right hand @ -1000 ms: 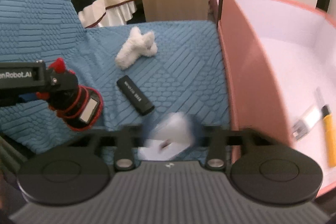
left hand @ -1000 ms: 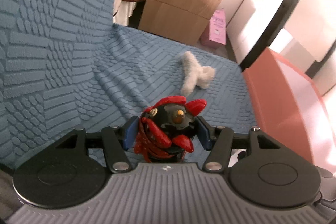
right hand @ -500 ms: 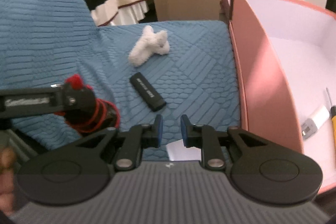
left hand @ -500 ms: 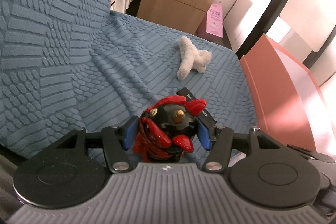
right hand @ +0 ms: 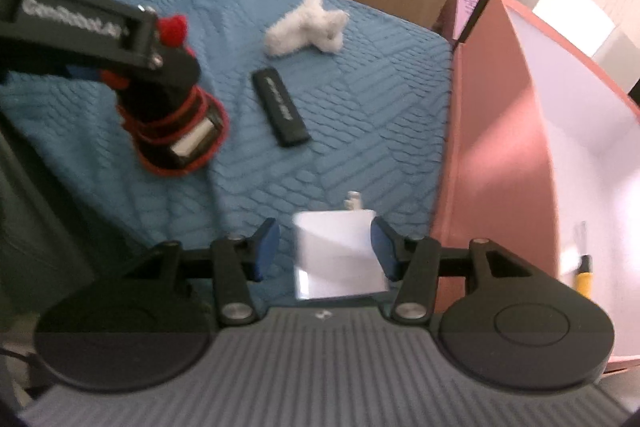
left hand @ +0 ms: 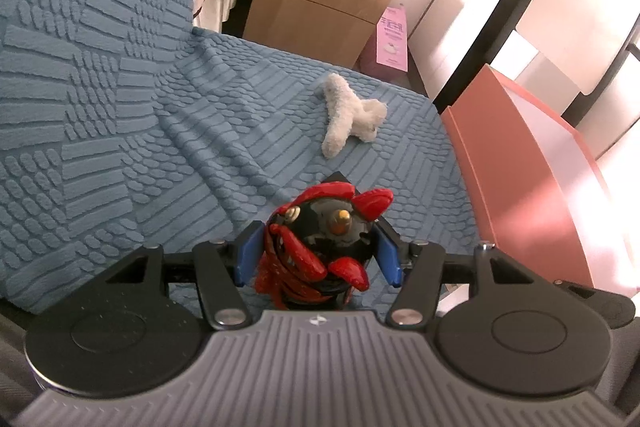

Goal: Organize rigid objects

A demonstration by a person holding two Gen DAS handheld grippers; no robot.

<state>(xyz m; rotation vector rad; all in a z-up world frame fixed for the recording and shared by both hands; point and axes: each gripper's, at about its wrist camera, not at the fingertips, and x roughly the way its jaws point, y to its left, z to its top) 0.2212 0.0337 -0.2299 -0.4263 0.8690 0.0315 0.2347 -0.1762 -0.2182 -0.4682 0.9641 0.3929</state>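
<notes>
Left gripper [left hand: 318, 255] is clamped on the red-and-black figurine [left hand: 320, 247], held clear above the blue sofa cover [left hand: 120, 147]; not binned yet. Right gripper [right hand: 326, 253] jaws are opening, with the white charger [right hand: 338, 255] lying between the blue pads; neither pad looks pressed on it, though the view is blurred.

Progress, my read: early. The pink box [right hand: 500, 147], right of the right gripper, holds only a yellow-handled tool [right hand: 584, 277] that I can see. Left to do: figurine, charger, and the black stick [right hand: 282, 107] ahead of the right gripper.

The white fluffy toy [left hand: 348, 115], further ahead, is soft and probably stays. The near box wall stands between both grippers and the drop zone; loads must go over it.
</notes>
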